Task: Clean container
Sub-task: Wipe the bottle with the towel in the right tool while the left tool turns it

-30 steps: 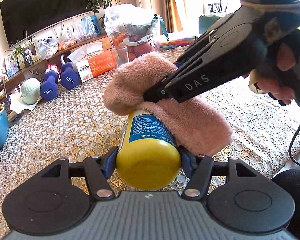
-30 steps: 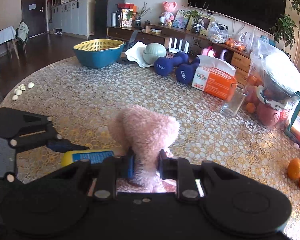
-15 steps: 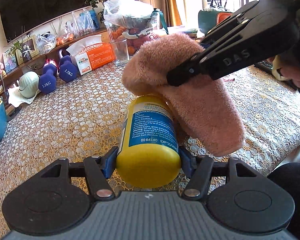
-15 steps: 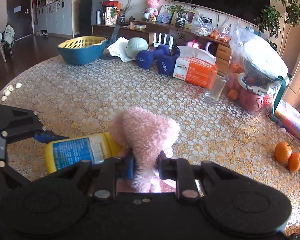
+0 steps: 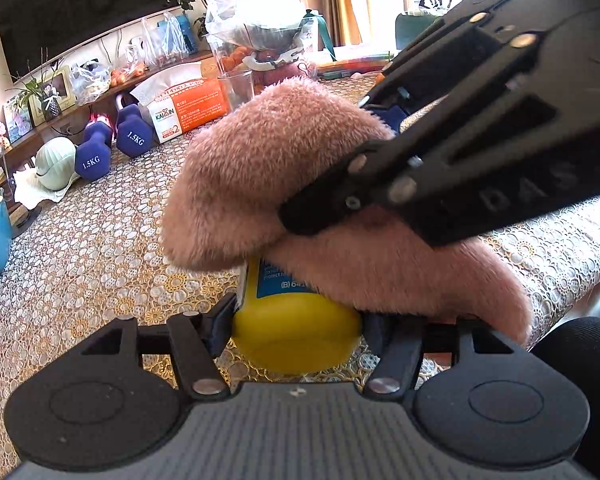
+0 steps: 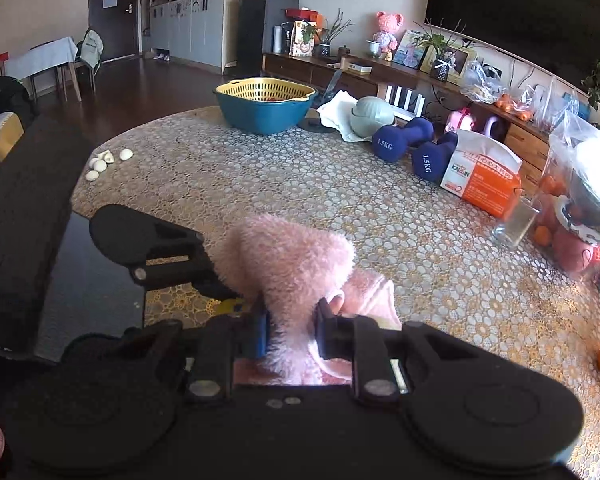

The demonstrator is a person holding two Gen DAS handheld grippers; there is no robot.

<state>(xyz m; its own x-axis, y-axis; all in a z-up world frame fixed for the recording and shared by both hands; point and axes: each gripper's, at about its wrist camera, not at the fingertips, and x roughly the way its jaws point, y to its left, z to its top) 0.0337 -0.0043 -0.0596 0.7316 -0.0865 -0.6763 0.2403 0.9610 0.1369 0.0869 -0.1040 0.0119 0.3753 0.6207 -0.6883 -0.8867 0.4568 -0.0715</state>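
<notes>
Mid-wipe I'd say: left claw [image 5: 298, 320] clamps the bottle [image 5: 296, 332], right claw [image 6: 289, 318] pinches the cloth [image 5: 260, 172] draped on it. Can't tell how clean yet.

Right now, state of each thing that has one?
left gripper: shut on the yellow container
yellow container: lying horizontal, held off the table, mostly covered by the cloth
right gripper: shut on the pink cloth
pink cloth: bunched, draped over the container
drinking glass: upright, looks empty
basket: upright, contents unclear

Left hand-held gripper [image 5: 298, 322] clamps the yellow container [image 5: 296, 330]; right hand-held gripper [image 5: 300, 216] presses pink cloth [image 5: 260, 176] onto it.
</notes>
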